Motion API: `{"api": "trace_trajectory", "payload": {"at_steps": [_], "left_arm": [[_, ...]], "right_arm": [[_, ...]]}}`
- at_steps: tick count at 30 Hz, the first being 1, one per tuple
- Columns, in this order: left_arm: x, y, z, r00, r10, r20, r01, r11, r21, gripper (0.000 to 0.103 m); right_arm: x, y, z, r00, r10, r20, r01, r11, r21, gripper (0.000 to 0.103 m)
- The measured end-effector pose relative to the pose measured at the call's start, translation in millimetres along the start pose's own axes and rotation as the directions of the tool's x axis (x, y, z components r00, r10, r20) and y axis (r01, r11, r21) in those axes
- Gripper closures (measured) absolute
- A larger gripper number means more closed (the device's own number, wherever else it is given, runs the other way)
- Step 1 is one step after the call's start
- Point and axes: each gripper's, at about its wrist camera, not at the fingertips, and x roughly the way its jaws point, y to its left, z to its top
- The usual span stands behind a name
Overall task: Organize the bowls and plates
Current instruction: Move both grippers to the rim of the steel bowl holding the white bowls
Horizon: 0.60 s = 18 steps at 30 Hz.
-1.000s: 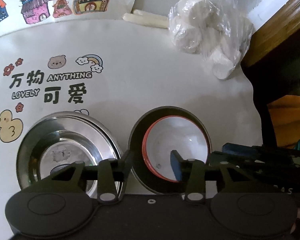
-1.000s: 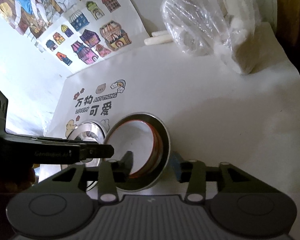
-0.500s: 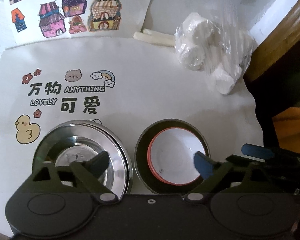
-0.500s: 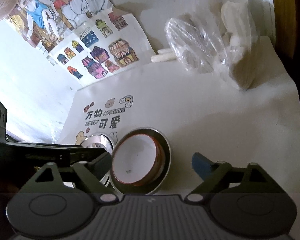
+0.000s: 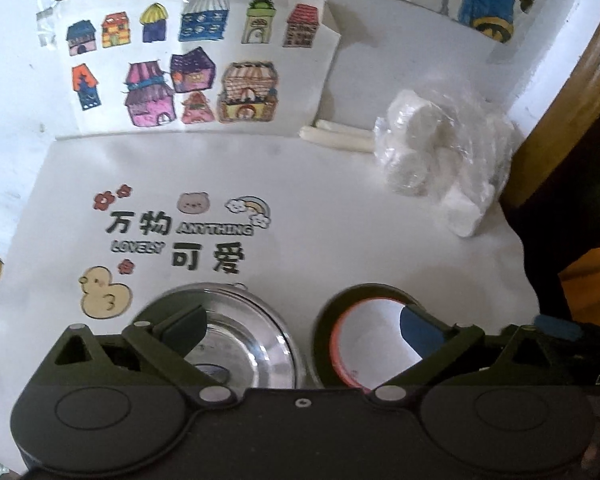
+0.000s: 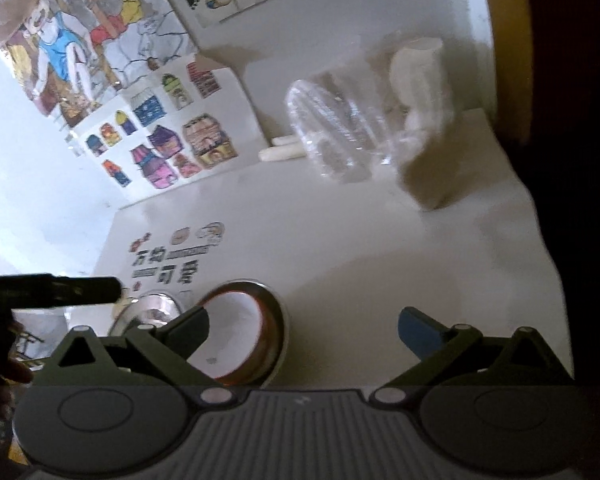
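Left wrist view: the left gripper [image 5: 300,332] hangs above the white table cover [image 5: 340,220] with its jaws spread wide and nothing between them. Its left finger [image 5: 184,330] overlaps the steel plate [image 5: 252,340]; its blue-padded right finger [image 5: 420,330] overlaps the dark bowl [image 5: 360,336], which has a red inner ring and a white interior. Plate and bowl lie side by side, just beside each other, near the front edge of the cover. A printed duck [image 5: 104,298] sits left of the plate. A clear plastic bag [image 5: 440,160] of white items rests at the far right.

Right wrist view: the right gripper [image 6: 304,332] is likewise spread wide and empty. The dark bowl [image 6: 252,340] appears beside its left finger, with the steel plate [image 6: 152,308] beyond it. The left gripper [image 6: 60,290] enters from the left.
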Motion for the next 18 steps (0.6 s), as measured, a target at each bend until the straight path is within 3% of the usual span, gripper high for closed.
{"api": "trace_trajectory", "payload": {"at_steps": [5, 11, 18], "left_arm": [[-2, 13, 6, 1.0, 0.021, 0.02, -0.021, 0.999, 0.037, 0.001], [3, 31, 14, 1.0, -0.018, -0.005, 0.018, 0.992, 0.124, 0.001], [11, 49, 19, 0.998, -0.051, -0.041, 0.061, 0.954, 0.295, 0.001]], "right_arm": [[-6, -3, -9, 0.996, -0.086, 0.014, 0.086, 0.996, 0.015, 0.0], [-12, 0, -18, 0.977, -0.21, 0.035, 0.205, 0.974, 0.097, 0.0], [-16, 27, -39, 0.949, -0.313, 0.023, 0.304, 0.935, 0.183, 0.0]]}}
